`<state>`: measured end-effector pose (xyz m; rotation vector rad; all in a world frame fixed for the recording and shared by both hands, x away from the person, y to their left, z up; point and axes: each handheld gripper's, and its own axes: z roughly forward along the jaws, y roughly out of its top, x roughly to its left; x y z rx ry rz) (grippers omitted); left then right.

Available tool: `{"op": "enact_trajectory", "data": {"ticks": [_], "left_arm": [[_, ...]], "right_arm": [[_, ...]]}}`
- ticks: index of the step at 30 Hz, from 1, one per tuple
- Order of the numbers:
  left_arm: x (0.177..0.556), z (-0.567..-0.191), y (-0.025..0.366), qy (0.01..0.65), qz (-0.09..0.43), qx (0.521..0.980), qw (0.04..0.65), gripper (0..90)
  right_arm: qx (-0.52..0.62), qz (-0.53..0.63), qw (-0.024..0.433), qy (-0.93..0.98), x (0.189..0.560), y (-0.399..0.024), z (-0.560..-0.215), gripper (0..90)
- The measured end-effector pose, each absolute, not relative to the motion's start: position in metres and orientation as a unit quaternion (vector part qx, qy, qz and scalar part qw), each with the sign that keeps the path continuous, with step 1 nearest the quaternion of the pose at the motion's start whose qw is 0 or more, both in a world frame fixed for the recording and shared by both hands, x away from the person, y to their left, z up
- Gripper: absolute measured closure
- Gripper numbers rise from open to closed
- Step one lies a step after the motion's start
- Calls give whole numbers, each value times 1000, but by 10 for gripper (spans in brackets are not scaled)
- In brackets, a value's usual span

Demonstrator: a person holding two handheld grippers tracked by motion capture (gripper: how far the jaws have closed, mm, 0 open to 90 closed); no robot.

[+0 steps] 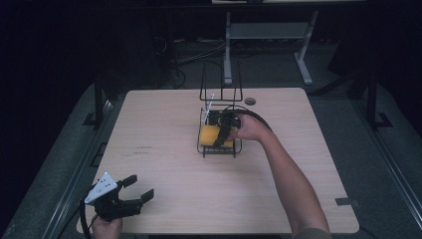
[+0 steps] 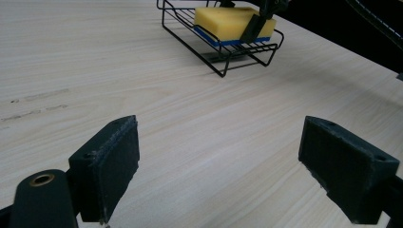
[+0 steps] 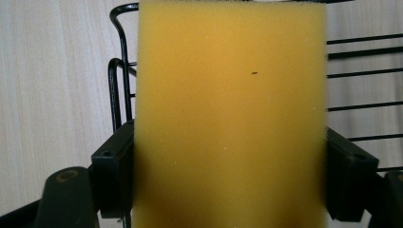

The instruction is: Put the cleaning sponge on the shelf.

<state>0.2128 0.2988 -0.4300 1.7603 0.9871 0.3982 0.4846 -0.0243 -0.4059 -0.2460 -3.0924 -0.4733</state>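
Yellow foam sponge with a thin blue scrub layer on its underside lies flat in the black wire basket that stands a little beyond the middle of the pale wooden table, with a tall wire frame rising at the basket's far end. The right gripper reaches over the basket from the right, and in the right gripper view its two black padded jaws sit against the sponge's two long sides, closed to the sponge's width and clasping it across the narrow way; whether it is lifted clear of the wires or resting on them I cannot tell. The left gripper rests at the near left corner of the table, well apart from the basket, its jaws spread wide with nothing between them, as the left gripper view confirms with bare table between the pads. By its look the sponge should be very light, soft and compressible, with an open-pored face that grips well against the pads, so slipping seems unlikely; the likelier trouble is squashing or bending it with too hard a squeeze. Holding it across the short width near its middle, as now, seems sound, since the stiffer blue layer should help the slab keep its shape, and the basket rim could catch an edge on the way out
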Motion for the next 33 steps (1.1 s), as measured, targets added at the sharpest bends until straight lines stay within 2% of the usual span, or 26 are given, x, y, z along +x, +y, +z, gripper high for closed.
{"op": "enact_trajectory", "data": {"ticks": [18,33], "left_arm": [[213,-430,298,410,164,733,517,128],[213,-430,295,408,163,734,517,128]], "right_arm": [[-81,-146,0,-986,487,-26,-410,193],[-91,-168,-4,-982,483,-36,-391,183]]}}
